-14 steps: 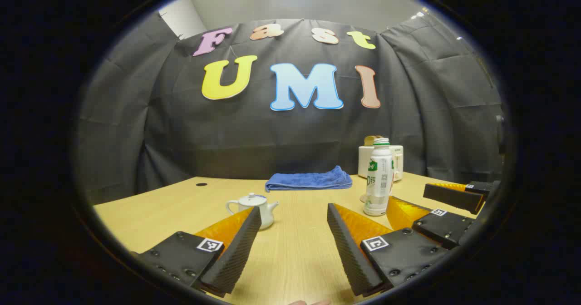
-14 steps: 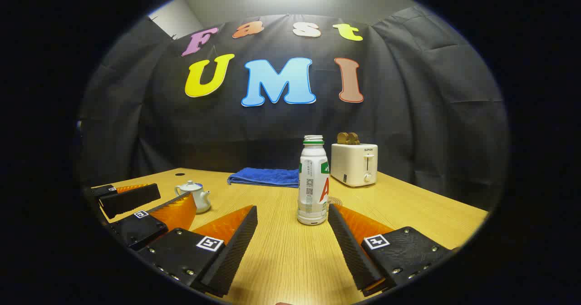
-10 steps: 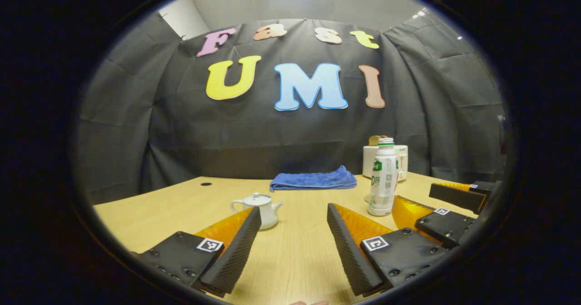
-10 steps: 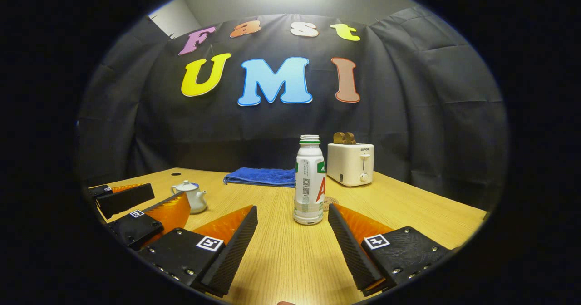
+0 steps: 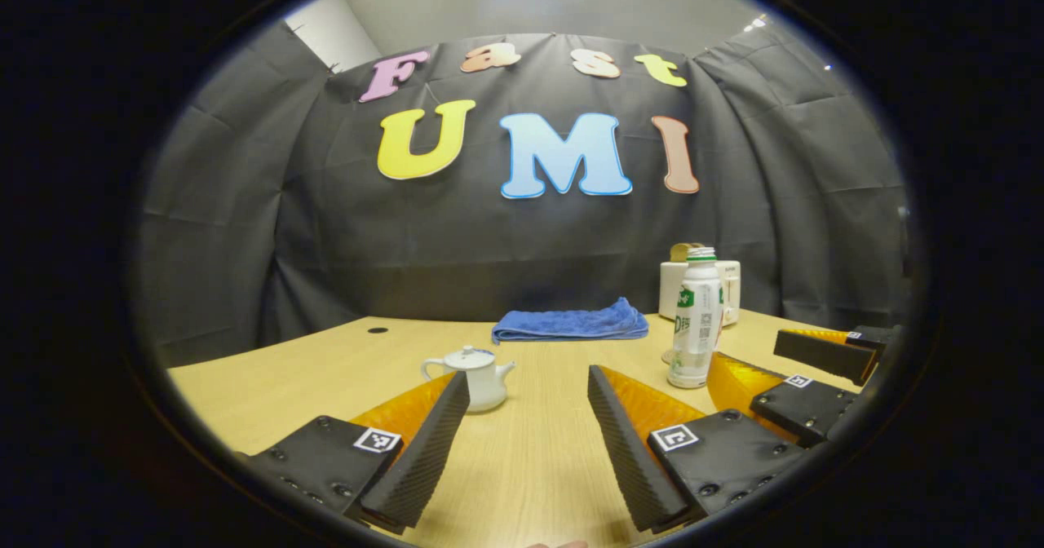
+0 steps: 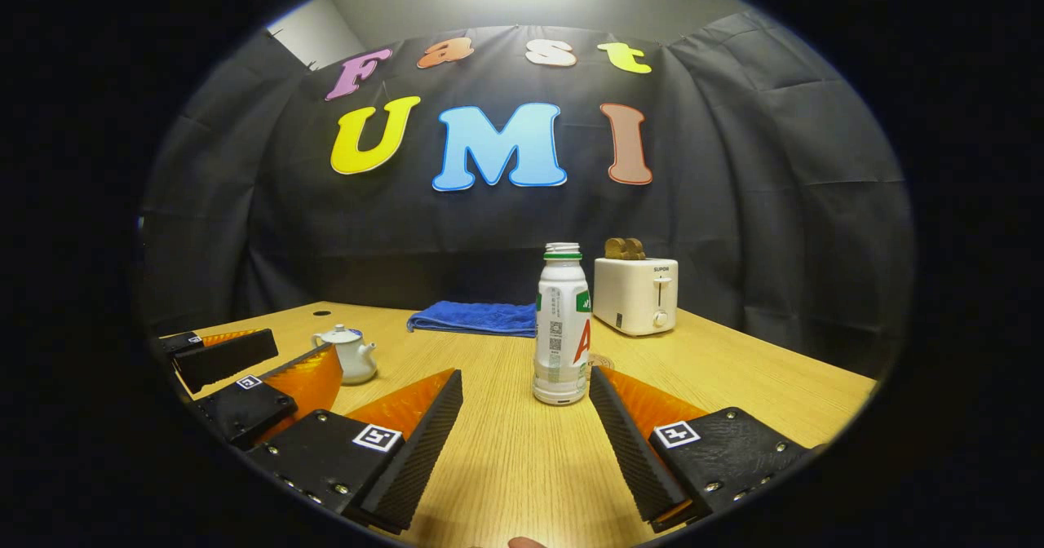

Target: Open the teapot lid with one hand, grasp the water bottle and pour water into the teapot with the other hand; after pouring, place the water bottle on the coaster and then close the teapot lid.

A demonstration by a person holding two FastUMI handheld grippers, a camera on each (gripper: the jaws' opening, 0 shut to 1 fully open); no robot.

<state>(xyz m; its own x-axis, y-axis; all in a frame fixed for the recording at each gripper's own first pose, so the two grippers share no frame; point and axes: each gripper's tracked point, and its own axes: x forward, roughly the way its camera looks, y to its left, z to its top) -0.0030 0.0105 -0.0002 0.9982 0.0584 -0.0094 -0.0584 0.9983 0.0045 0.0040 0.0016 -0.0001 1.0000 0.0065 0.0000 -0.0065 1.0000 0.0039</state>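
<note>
Left gripper view shows the left gripper (image 5: 528,377) at the bottom of the frame, jaws spread wide and empty above the wooden table (image 5: 326,369). Just past its left finger stands the white teapot (image 5: 473,377), lid on. At centre right the water bottle (image 5: 696,320) stands upright with no cap, a blue towel (image 5: 571,324) behind it. Right gripper view puts the right gripper (image 6: 526,381) low in the frame, likewise parted and holding nothing, the bottle just beyond its right finger, partly hiding the coaster (image 6: 599,361), with a toaster (image 6: 636,295) at centre right.
</note>
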